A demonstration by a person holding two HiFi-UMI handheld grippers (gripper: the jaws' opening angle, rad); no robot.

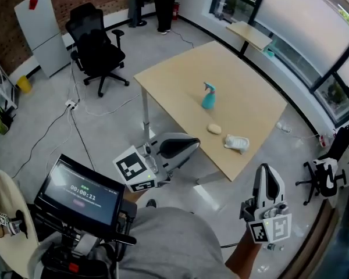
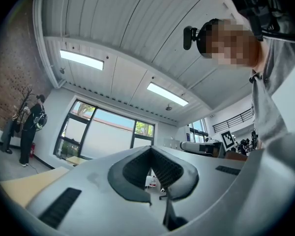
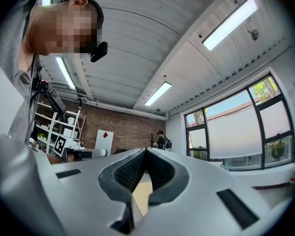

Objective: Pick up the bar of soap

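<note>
Well, the pale wooden table (image 1: 244, 77) fills the middle; left gripper (image 1: 190, 145) and right gripper (image 1: 267, 173) hover off its near edge, jaws pressed together, empty. A teal spray bottle (image 1: 209, 96) stands mid-table, with the bar of soap (image 1: 214, 129) lying just nearer

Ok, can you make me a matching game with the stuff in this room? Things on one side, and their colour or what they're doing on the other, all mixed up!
Things:
1. spray bottle
2. bar of soap
3. office chair
4. left gripper

Colour or state:
A. black
B. teal
C. shut, with nothing in it
D. pale cream

Right pairs: 1-B, 2-D, 3-A, 4-C.
</note>
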